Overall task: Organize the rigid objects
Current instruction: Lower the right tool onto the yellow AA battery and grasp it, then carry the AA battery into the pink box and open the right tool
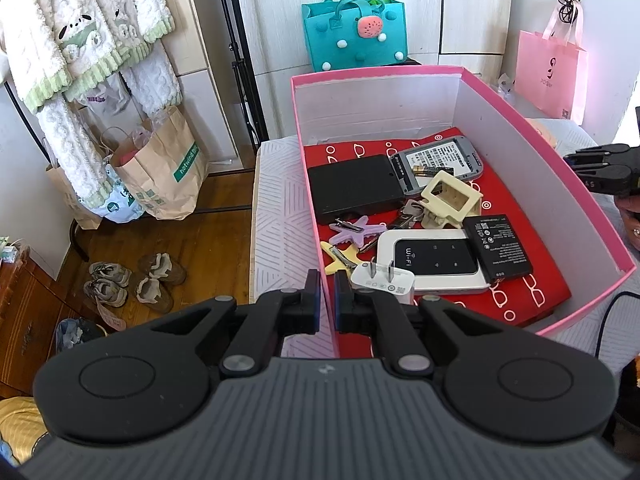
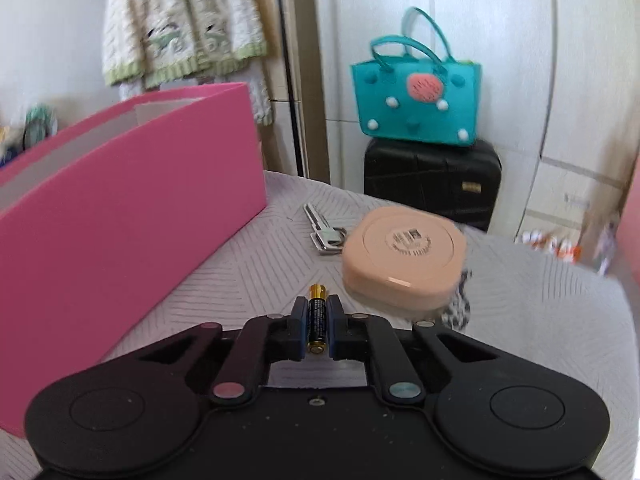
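Clamped lengthwise between the right gripper's [image 2: 318, 324] pads is a black-and-gold AA battery [image 2: 317, 320], held just above the patterned bedspread [image 2: 256, 264] beside the pink box's [image 2: 132, 200] outer wall. Ahead of it lie a peach rounded case [image 2: 404, 256] and a pair of silver keys [image 2: 324, 228], touching each other. Over on the other side, the left gripper [image 1: 327, 300] pinches the box's near wall, one finger inside and one outside. Inside the box sit a white Wi-Fi router [image 1: 432, 260], a flat black battery pack [image 1: 498, 248], a white plug adapter [image 1: 382, 280], a purple starfish clip [image 1: 356, 230] and a black case [image 1: 354, 186].
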